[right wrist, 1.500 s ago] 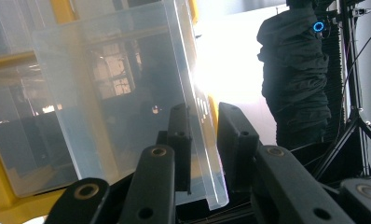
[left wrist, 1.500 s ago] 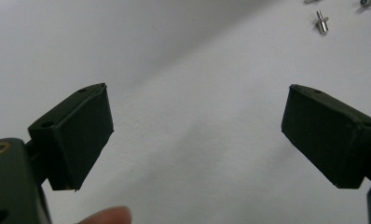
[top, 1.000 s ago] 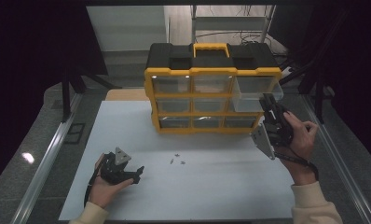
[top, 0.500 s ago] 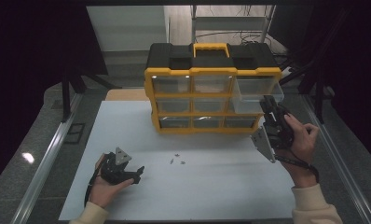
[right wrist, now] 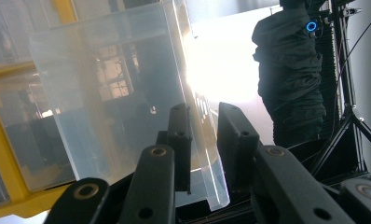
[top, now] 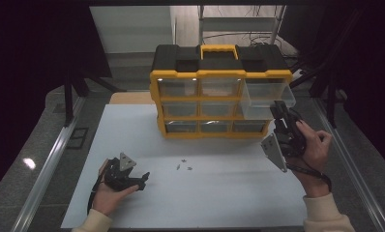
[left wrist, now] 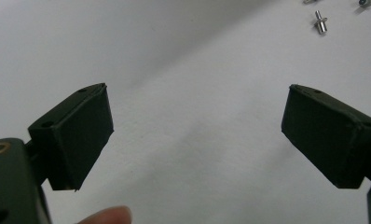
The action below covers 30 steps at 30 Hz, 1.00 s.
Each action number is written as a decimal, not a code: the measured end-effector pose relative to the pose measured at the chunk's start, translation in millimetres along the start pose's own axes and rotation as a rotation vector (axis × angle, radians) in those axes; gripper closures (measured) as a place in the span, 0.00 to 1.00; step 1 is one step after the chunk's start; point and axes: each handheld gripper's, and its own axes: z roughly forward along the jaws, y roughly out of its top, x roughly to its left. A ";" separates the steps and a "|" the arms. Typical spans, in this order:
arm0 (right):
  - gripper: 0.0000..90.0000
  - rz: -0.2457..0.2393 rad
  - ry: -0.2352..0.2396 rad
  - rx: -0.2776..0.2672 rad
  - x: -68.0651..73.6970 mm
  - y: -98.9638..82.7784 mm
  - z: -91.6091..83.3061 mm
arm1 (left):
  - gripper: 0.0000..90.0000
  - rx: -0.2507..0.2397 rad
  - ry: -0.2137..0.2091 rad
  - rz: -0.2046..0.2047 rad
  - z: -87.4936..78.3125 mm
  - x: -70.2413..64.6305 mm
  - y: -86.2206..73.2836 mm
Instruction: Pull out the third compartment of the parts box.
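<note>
A yellow and black organizer (top: 219,77) with clear drawers stands at the back of the white mat (top: 132,135). Its top right drawer (top: 268,94) is pulled partway out. My right gripper (top: 279,110) is shut on the front wall of that clear drawer (right wrist: 109,93); in the right gripper view the plastic edge runs between the two jaws of the right gripper (right wrist: 204,144). My left gripper (top: 140,180) rests low on the mat at front left, and in its own view the left gripper (left wrist: 197,135) is open with bare mat between the jaws. Small metal screws (top: 183,166) lie mid-mat, ahead of it (left wrist: 320,22).
Metal rails (top: 50,164) run along both sides of the table. A dark covered stand on a tripod (right wrist: 291,70) stands beyond the drawer. A shelf with cables (top: 239,29) is behind the organizer.
</note>
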 end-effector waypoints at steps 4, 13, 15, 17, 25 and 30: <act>0.83 0.003 -0.003 -0.002 0.4 0.2 -1.4 | 0.11 0.000 0.000 0.001 0.1 -0.2 0.0; 0.83 0.006 -0.002 -0.003 0.6 1.4 -2.9 | 0.11 0.000 0.000 0.002 -0.1 -0.3 0.1; 0.83 0.006 -0.001 -0.004 0.7 1.4 -2.9 | 0.11 0.000 0.000 0.002 -0.1 -0.3 0.0; 0.83 0.005 0.000 -0.004 1.0 1.5 -2.9 | 0.11 0.000 0.001 0.001 -0.1 -0.1 0.0; 0.83 0.009 0.004 -0.006 2.3 1.8 -3.2 | 0.11 0.005 0.000 0.007 -0.3 -0.1 0.1; 0.82 0.010 0.006 -0.006 2.7 1.7 -3.4 | 0.11 0.004 0.000 0.006 0.0 -0.4 0.0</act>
